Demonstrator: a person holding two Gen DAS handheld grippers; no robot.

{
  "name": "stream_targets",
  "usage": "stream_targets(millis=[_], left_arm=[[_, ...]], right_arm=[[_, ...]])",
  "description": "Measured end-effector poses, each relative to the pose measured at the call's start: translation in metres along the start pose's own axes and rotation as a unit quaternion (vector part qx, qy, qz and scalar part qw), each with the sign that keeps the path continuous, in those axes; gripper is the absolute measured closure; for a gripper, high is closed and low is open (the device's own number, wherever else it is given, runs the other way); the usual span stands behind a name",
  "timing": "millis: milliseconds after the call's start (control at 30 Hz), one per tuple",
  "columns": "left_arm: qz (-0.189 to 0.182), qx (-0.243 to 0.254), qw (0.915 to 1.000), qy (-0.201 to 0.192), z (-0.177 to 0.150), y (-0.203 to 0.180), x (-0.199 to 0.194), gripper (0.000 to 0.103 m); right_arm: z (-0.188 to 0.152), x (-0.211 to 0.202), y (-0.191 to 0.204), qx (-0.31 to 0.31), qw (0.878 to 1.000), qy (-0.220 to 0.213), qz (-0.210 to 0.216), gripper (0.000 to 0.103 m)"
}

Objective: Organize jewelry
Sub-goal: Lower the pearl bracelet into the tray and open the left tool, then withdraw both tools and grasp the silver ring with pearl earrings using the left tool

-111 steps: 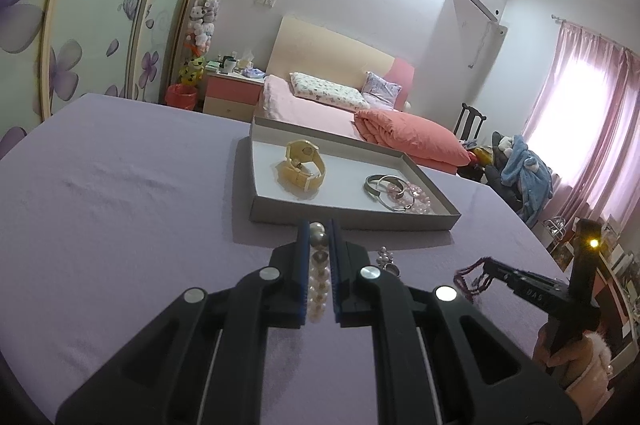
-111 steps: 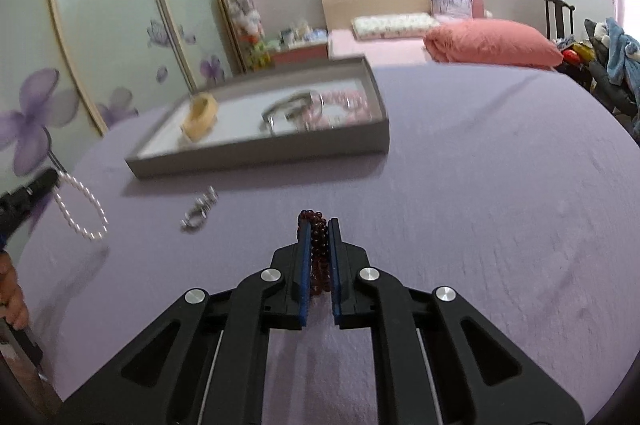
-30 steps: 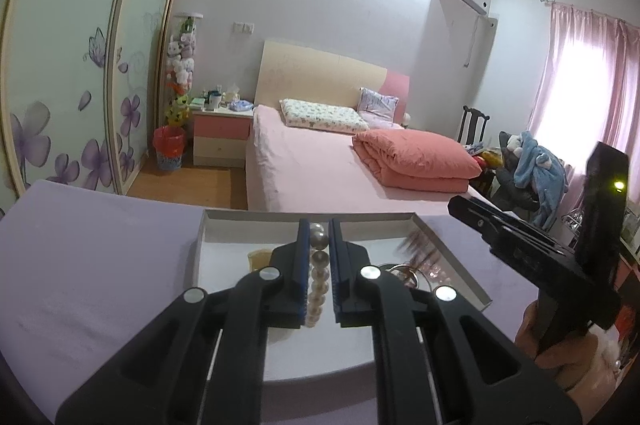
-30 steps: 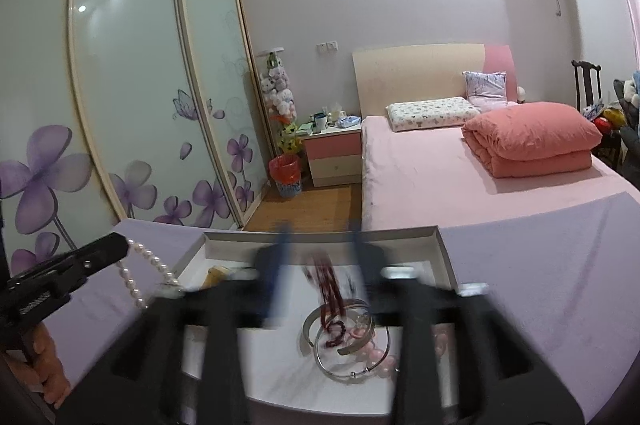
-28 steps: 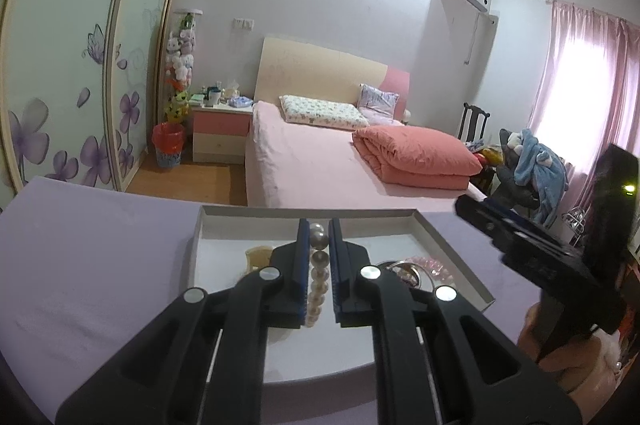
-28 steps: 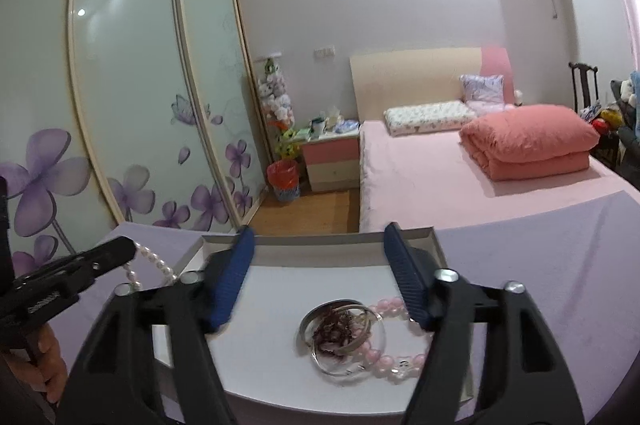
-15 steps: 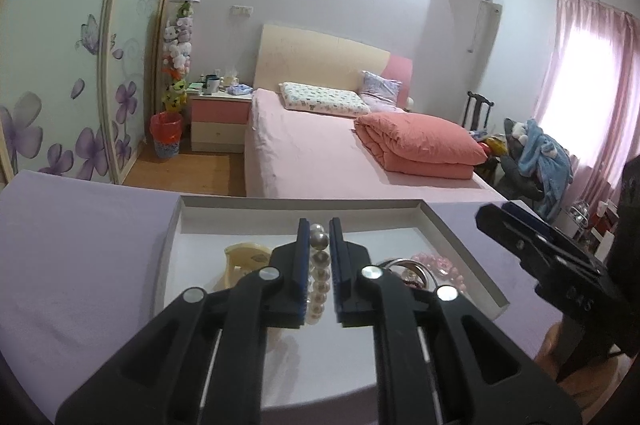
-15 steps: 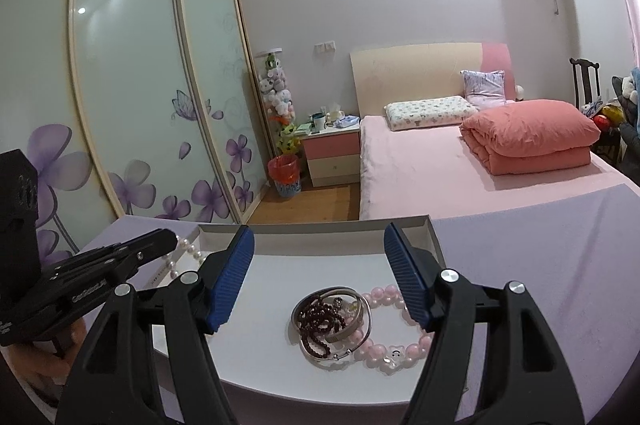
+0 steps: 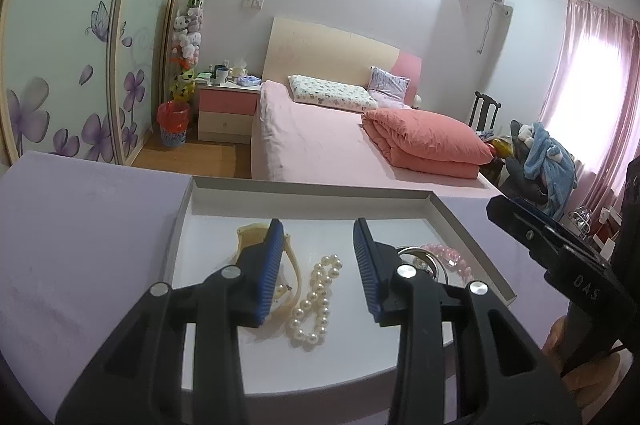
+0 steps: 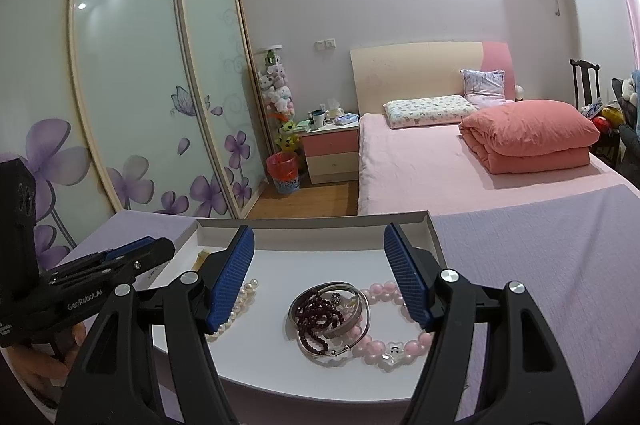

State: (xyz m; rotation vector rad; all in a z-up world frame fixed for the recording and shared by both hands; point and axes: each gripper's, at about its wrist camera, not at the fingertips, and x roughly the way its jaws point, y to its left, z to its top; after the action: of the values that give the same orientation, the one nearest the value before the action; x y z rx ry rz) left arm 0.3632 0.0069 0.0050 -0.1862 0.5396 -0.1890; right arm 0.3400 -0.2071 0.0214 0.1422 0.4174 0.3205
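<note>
A grey tray (image 9: pixel 472 237) with a white floor sits on the purple table. My left gripper (image 9: pixel 318 267) is open above it, and a white pearl bracelet (image 9: pixel 314 301) lies on the tray floor between its fingers, beside a cream watch (image 9: pixel 292 265). My right gripper (image 10: pixel 320 277) is open and empty over the same tray (image 10: pixel 434 229). Below it lie a dark red bead bracelet (image 10: pixel 320 317), a silver bangle (image 10: pixel 352 309) and a pink bead bracelet (image 10: pixel 384 345). The pearl bracelet (image 10: pixel 236 305) shows at the left of the right wrist view.
The purple table (image 9: pixel 80 245) spreads around the tray. Each gripper shows in the other's view: the right one (image 9: pixel 560 257) at the tray's right, the left one (image 10: pixel 92 277) at its left. A pink bed (image 10: pixel 460 161) and wardrobe doors stand behind.
My left gripper has opened and the pearl bracelet has dropped onto the tray floor. My right gripper had opened a second ago and let the dark red bead bracelet fall onto the bangle.
</note>
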Motion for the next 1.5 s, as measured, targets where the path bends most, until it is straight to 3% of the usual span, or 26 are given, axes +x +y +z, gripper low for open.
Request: stream_targets(millis=[367, 767, 1067, 1500], left_arm=[[-0.019, 0.018, 0.9993, 0.027, -0.033, -0.015, -0.032, 0.066], [-0.045, 0.040, 0.9942, 0.089, -0.099, -0.054, -0.079, 0.065], [-0.012, 0.042, 0.9886, 0.144, -0.121, -0.077, -0.054, 0.068], [0.042, 0.046, 0.9818, 0.179, -0.120, -0.083, -0.026, 0.073]], right_arm=[[-0.005, -0.027, 0.001, -0.004, 1.000, 0.003, -0.008, 0.035], [-0.056, -0.103, 0.001, -0.014, 0.998, 0.051, -0.041, 0.035], [-0.074, -0.127, -0.009, 0.013, 0.997, 0.068, -0.044, 0.035], [-0.085, -0.128, -0.023, 0.041, 0.996, 0.074, -0.031, 0.035]])
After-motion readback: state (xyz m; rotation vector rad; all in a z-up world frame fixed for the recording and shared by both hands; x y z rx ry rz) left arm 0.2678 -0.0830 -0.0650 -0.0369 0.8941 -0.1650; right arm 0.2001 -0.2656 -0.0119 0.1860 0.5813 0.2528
